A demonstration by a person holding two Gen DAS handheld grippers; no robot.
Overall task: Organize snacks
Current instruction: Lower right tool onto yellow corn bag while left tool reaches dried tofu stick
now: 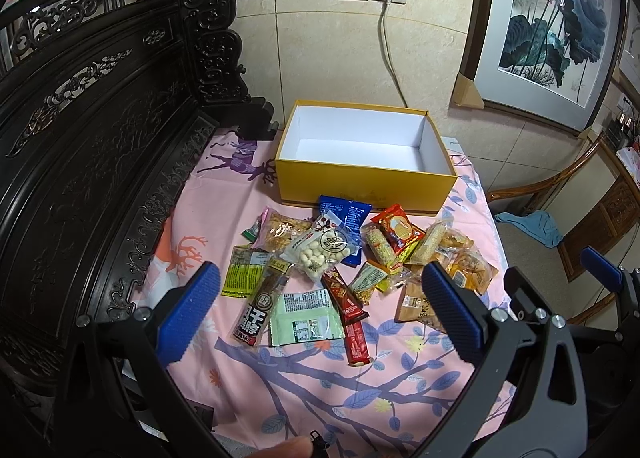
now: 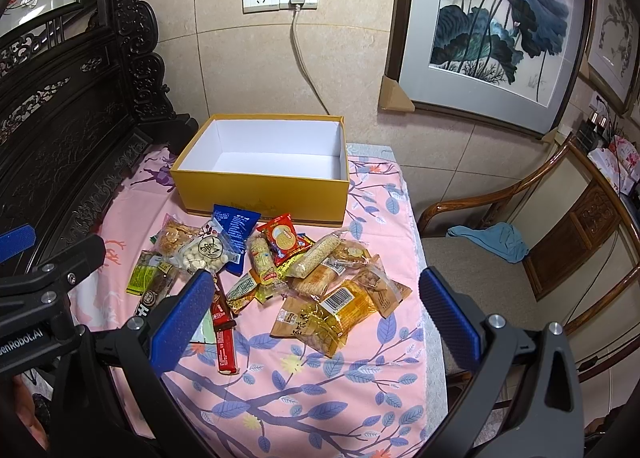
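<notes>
The snack packets [image 1: 340,266] are heaped on the cloth just ahead of both grippers, in front of the yellow box [image 1: 366,182], which is judged to be set open and empty beyond them to receive them. The left gripper [image 1: 320,314] and right gripper [image 2: 316,310] are held spread wide, empty, raised above the near edge and angled down toward the heap.

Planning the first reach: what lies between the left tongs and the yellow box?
In the left wrist view, the snack pile on the pink cloth fills the stretch from the open left tongs to the yellow box.
</notes>
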